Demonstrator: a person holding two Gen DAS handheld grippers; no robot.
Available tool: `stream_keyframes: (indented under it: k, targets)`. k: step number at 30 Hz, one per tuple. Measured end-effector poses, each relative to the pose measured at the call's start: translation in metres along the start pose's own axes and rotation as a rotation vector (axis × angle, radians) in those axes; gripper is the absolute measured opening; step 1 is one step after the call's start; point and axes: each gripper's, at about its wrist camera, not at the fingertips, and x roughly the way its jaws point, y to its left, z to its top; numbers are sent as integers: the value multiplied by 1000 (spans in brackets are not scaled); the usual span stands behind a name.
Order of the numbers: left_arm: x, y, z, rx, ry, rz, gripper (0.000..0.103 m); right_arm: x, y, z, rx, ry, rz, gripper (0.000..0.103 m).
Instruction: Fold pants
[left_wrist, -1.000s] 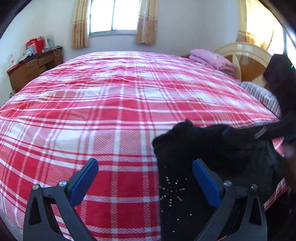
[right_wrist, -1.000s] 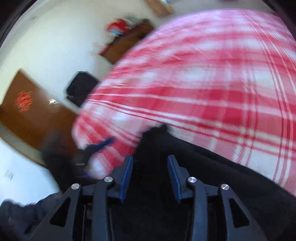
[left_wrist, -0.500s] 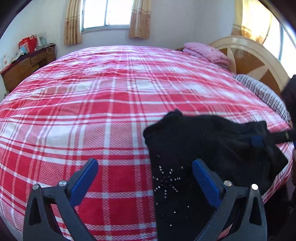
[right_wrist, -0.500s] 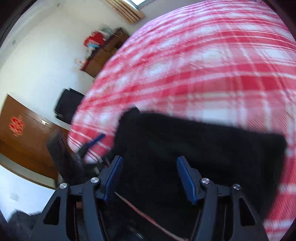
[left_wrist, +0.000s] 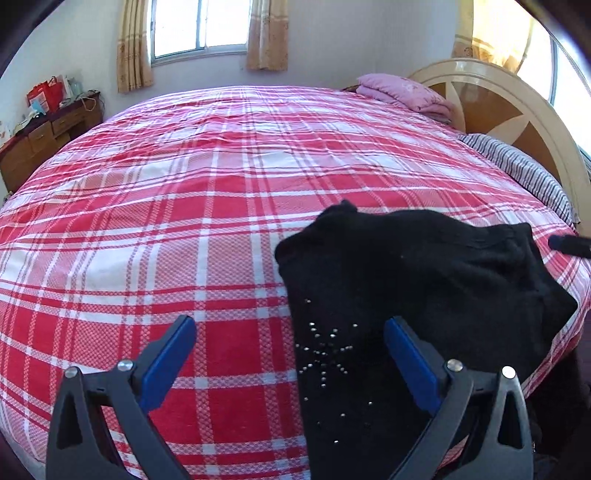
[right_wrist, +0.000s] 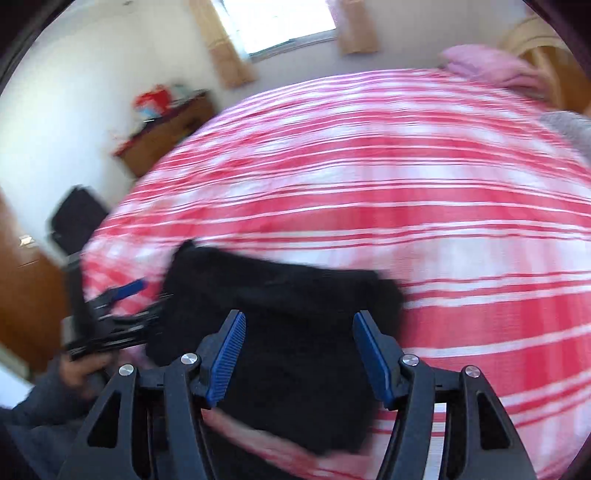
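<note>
The black pants are seen lying in a folded heap near the bed's front right corner, on the red and white plaid cover, with a starburst of small silver studs on the near part. The left gripper is held wide open above the cover; its right finger is over the pants' near edge, its left over bare plaid, and nothing is gripped. The right gripper is held open above the pants with nothing between its blue pads; its jaws have just been opening. The right wrist view is blurred.

Around the bed, a folded pink blanket is seen at the far corner beside a round headboard, and a striped pillow lies below it. A wooden dresser with red bags stands at the left wall, under a curtained window. A dark chair stands beyond the bed's left corner.
</note>
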Motion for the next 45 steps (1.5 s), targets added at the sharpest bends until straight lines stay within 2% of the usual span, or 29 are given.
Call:
stream_keyframes:
  k: [5, 8, 13, 16, 19, 23, 26, 30, 34, 38, 39, 40, 42, 45]
  targets:
    - [5, -1, -1, 2, 8, -10, 103, 13, -45, -2, 101, 34, -56, 62]
    - [8, 1, -2, -16, 12, -33, 103, 34, -55, -10, 120, 98, 1, 62]
    - [11, 2, -4, -30, 5, -53, 103, 40, -39, -16, 40, 42, -32, 62]
    - [12, 1, -5, -26, -1, -52, 103, 41, -33, -21, 7, 45, 4, 62]
    - [13, 0, -5, -14, -6, -46, 103, 44, -24, -24, -29, 36, -30, 62]
    - [13, 0, -5, -11, -12, -44, 103, 42, -34, -23, 33, 12, 37, 58]
    - [12, -1, -5, -10, -20, -57, 103, 44, -29, -25, 13, 9, 35, 58]
    - [11, -5, -5, 8, -26, -99, 93, 44, -17, -26, -43, 9, -9, 52]
    - [12, 0, -4, -18, -25, -132, 88, 45, -27, -27, 10, 9, 44, 50]
    - [12, -3, -4, -20, -24, -173, 72, 52, -40, -28, 68, 11, 81, 50]
    - [11, -3, -3, -23, -27, -185, 53, 51, -39, -29, 69, 6, 84, 49]
    - [11, -2, -3, -27, -26, -219, 42, 48, -36, -29, 52, -4, 77, 44]
    - [11, -1, -2, -34, -24, -231, 29, 42, -32, -28, 38, -22, 97, 32]
    - [8, 1, 0, -36, -27, -247, 16, 32, -30, -24, 44, -36, 137, 29]
